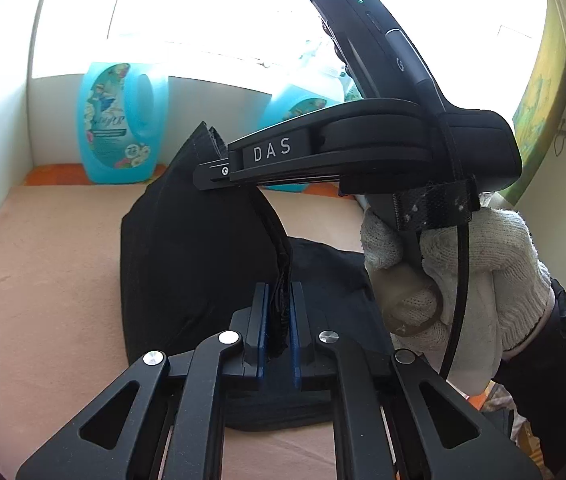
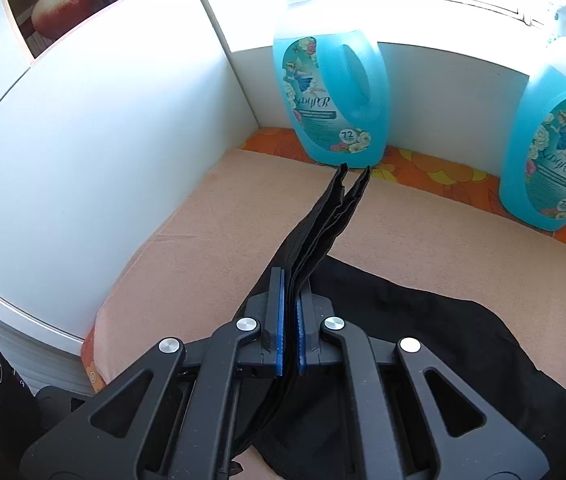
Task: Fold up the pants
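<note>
- Clamping a bunched, layered edge of the black pants (image 1: 187, 240) in the left gripper (image 1: 280, 320), blue pads (image 1: 261, 328) nearly closed, only the thickness of the cloth keeping them apart.
- Pinching another stretch of the same stacked edge in the right gripper (image 2: 290, 320), jaws likewise closed down to the fabric, with the free corner sticking out past the tips toward the blue detergent bottle (image 2: 331, 92).
- Holding that edge up off the peach-coloured pad (image 1: 43, 260), probably to carry the upper portion over the part lying flat and make the next fold.
- Gripping at two points along one edge, seemingly to keep the layers aligned and the edge taut instead of sagging in the middle.
- Resting the remainder of the pants on the pad, spread flat below and to the right of the raised section.
- Running the lifted edge roughly away from both cameras toward the window wall, rising to a peak at the far corner; long axis of the flat portion hard to judge, since much is hidden behind the grippers.
- Steadying the right gripper with a white-gloved hand (image 1: 463, 280) wrapped around its handle.
</note>
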Demonstrator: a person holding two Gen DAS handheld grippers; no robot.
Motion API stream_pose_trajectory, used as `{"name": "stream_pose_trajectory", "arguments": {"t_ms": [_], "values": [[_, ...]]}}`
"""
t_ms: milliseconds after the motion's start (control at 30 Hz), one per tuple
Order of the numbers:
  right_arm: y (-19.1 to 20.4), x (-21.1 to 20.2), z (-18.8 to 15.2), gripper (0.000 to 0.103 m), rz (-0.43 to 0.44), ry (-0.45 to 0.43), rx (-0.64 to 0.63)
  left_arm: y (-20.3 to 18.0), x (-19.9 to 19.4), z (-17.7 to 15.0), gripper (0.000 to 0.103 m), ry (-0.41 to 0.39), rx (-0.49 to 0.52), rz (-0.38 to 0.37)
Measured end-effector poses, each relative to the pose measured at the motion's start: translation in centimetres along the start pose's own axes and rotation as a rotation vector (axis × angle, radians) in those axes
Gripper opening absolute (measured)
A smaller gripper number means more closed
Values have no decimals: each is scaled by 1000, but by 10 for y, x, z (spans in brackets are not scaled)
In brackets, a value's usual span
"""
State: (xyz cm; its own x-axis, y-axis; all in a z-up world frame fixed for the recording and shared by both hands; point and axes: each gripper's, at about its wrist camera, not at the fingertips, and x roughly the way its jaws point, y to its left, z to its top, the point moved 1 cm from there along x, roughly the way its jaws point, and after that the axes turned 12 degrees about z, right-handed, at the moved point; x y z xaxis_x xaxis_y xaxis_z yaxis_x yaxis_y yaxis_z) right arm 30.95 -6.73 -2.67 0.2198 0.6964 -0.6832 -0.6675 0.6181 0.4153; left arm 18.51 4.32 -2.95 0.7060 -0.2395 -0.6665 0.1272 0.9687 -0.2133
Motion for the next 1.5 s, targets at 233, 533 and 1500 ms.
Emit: {"name": "stream_pose_trajectory", "arguments": {"t_ms": [233, 533, 1500], "values": [[-52, -82, -33, 5, -63, -81, 73, -72, 23, 5, 8, 44, 71, -119], [-154, -147, -108, 5, -143, -117, 263, -139, 61, -1, 8, 174, 166, -252], [-231, -167, -225, 13, -119, -59, 385, -48, 111, -71, 18, 320, 154, 61]]}}
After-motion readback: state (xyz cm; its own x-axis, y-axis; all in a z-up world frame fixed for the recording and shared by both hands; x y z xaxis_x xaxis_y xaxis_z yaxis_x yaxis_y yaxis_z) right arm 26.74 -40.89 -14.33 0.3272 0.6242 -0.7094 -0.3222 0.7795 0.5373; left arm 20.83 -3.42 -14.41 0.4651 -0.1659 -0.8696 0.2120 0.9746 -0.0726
